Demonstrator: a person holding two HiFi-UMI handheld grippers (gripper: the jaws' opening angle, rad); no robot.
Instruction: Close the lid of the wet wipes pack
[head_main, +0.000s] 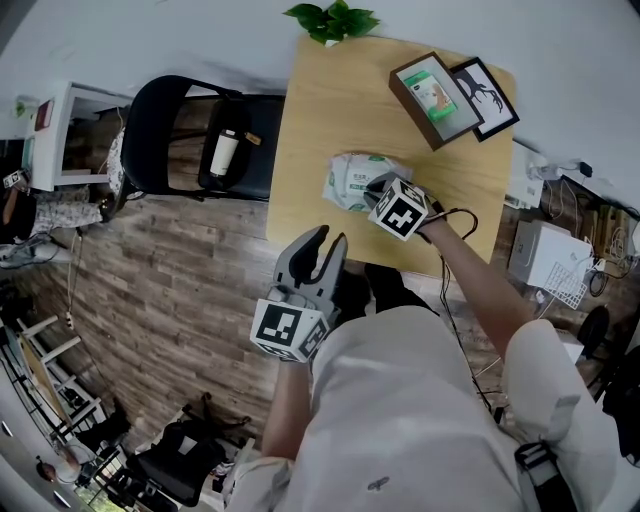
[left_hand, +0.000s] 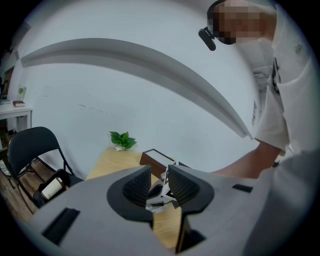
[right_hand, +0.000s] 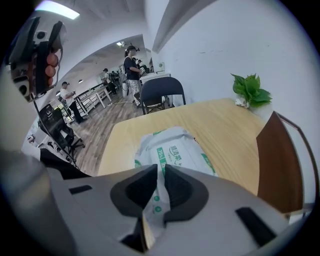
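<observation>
A light wooden bench stands with its far edge against a plain white wall. A small green potted plant sits at that far edge. Left of the bench, a black chair stands on a floor of brown wood planks, and farther left is a white shelf unit. Right of the bench is a white box. Beyond the chair the room opens into a long space under a bright ceiling light.

The person wears a white shirt with short sleeves. The left gripper and right gripper are grey with dark ribbed pads. Each has a cube with black and white squares. A thin black cable runs from the right one
</observation>
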